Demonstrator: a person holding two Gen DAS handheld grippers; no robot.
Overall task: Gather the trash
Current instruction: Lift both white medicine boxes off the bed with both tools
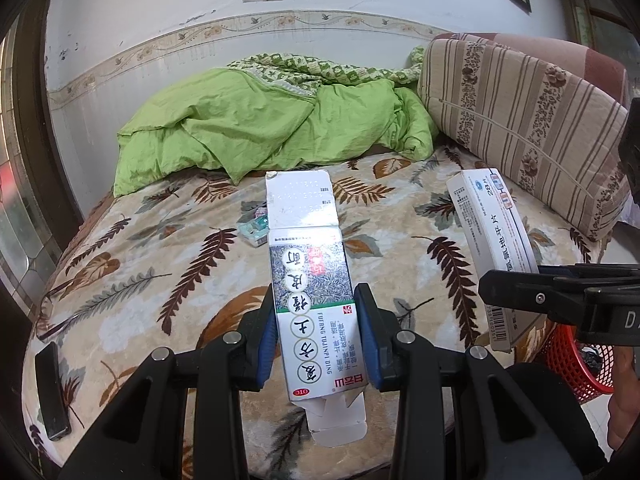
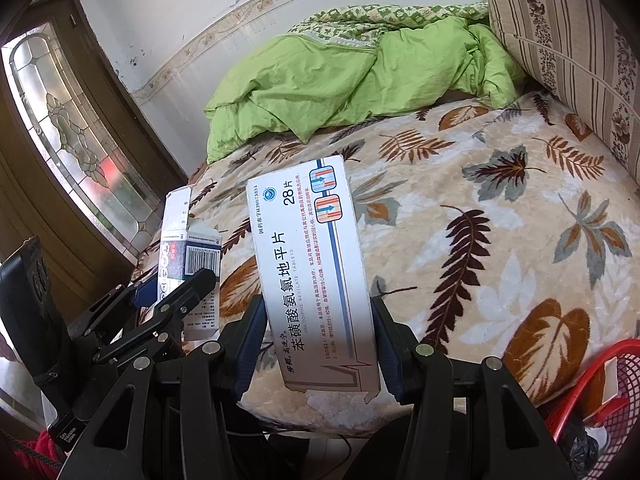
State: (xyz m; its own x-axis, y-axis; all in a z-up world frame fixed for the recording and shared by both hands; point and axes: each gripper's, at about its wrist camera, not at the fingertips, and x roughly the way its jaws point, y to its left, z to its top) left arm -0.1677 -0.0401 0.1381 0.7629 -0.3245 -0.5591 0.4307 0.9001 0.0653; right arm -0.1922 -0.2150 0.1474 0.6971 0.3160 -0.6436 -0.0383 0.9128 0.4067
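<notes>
1. We hold the left gripper (image 1: 318,338) clamped on a tall green-and-white medicine carton (image 1: 316,280). Its blue pads press the two long side faces near the lower half. The carton's bottom flaps hang open below the pads, and its top flap stands up above.

2. We hold the right gripper (image 2: 318,344) clamped on a wider white tablet box (image 2: 316,272), again across the long sides near the lower end. Gripping low on the sides leaves most of each package projecting forward, which we judge suits a drop into a bin.

3. Both packages are lifted clear of the leaf-patterned bedspread (image 2: 500,220); neither touches it.

4. The red mesh basket (image 2: 608,396) sits beside the bed at the right edge of both views. We judge it to be the collection point.

5. Pose: both grippers point forward and downward over the near edge of the bed, side by side, with the left carton visible at the left of the right wrist view.

6. A small wrapper (image 1: 254,227) lies on the bedspread beyond the carton, not yet collected.
</notes>
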